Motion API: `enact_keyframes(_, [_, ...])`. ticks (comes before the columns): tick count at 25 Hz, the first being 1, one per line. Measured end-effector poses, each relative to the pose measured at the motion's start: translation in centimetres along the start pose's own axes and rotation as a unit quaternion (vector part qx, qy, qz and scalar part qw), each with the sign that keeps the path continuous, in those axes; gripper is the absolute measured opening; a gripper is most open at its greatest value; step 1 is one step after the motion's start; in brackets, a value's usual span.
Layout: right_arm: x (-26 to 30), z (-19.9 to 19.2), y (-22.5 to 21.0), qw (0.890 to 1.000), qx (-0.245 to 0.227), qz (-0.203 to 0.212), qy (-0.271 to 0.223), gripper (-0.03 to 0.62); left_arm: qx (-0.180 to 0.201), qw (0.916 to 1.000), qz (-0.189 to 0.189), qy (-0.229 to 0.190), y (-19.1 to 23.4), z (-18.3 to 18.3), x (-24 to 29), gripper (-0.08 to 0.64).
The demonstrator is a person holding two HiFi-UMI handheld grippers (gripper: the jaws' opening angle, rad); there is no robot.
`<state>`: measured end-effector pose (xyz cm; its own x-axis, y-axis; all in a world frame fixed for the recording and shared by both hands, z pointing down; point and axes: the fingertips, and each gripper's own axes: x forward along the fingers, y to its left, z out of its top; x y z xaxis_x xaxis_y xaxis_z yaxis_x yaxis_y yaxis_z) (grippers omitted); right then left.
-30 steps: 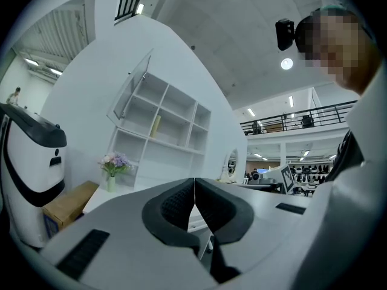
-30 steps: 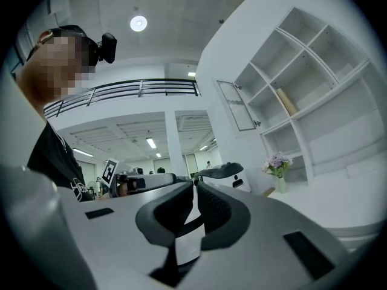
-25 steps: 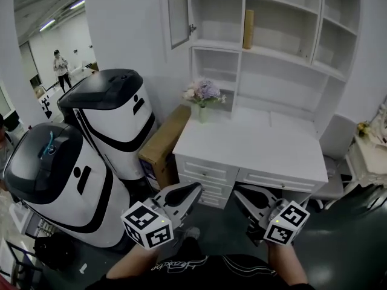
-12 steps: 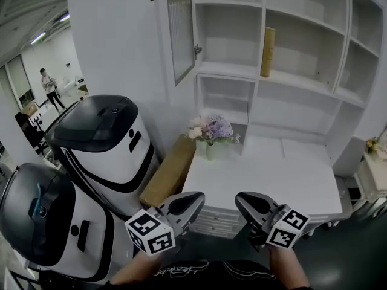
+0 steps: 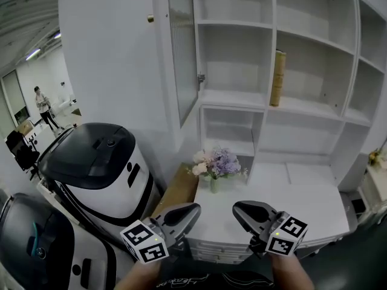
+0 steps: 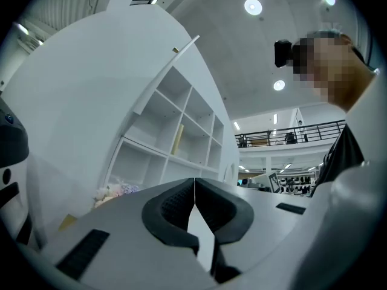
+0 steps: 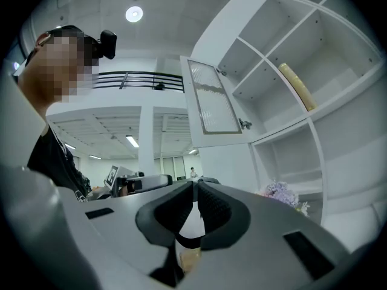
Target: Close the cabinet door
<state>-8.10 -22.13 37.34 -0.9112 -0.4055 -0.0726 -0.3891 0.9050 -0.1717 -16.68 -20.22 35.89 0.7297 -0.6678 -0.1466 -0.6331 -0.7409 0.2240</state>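
The cabinet door [image 5: 181, 47], a white frame with a ribbed glass pane, stands swung open on the upper left of the white shelf unit [image 5: 302, 110]; its small metal handle [image 5: 200, 77] sits at its lower edge. Both grippers are low in the head view, over the desk's front and well below the door. My left gripper [image 5: 192, 208] is shut with nothing in it, and my right gripper [image 5: 237, 207] is shut and empty too. The right gripper view shows the door [image 7: 208, 104] and handle [image 7: 245, 124] ahead, above the jaws. The left gripper view catches the door [image 6: 175, 65] edge-on.
A vase of flowers [image 5: 216, 165] stands at the back left of the white desk [image 5: 296, 207]. Two large white-and-black robots [image 5: 103, 168] and a cardboard box [image 5: 175, 192] crowd the floor left of the desk. A tan upright item [image 5: 278, 77] leans on a shelf. A person [image 5: 42, 104] stands far off left.
I have come closer to the cabinet with both grippers held side by side; the door and shelves loom larger and higher, and the desk has slid down the picture. Both grippers stay shut.
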Motion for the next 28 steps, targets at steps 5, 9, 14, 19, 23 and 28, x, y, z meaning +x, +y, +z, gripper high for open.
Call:
enact_keyframes(5, [1.5, 2.3, -2.4, 1.0, -0.005, 0.014, -0.015, 0.052, 0.032, 0.9969, -0.046, -0.056, 0.1, 5.5, -0.5, 0.023])
enact_keyframes(9, [2.9, 4.9, -3.9, 0.999, -0.012, 0.033, -0.024, 0.052, 0.061, 0.9917, -0.031, -0.109, 1.0, 10.8, -0.8, 0.023])
enact_keyframes(14, [4.0, 7.7, -5.2, 0.998, -0.043, 0.051, -0.019, 0.052, 0.113, 0.9761, -0.063, -0.175, 0.5, 18.1, -1.4, 0.025])
enact_keyframes(19, [4.2, 8.9, -5.8, 0.996, -0.061, 0.07, -0.011, 0.053, 0.126, 0.9565, -0.124, -0.232, 0.2, 25.0, -1.8, 0.027])
enact_keyframes(23, [4.3, 8.4, -5.9, 0.995, -0.067, 0.079, 0.003, 0.052, 0.153, 0.9445, -0.154, -0.246, 0.0, 29.2, -1.2, 0.091])
enact_keyframes(28, [4.5, 7.9, -6.2, 0.995, -0.069, 0.073, 0.018, 0.052, 0.136, 0.9381, -0.163, -0.274, 2.0, 34.3, 0.2, 0.204])
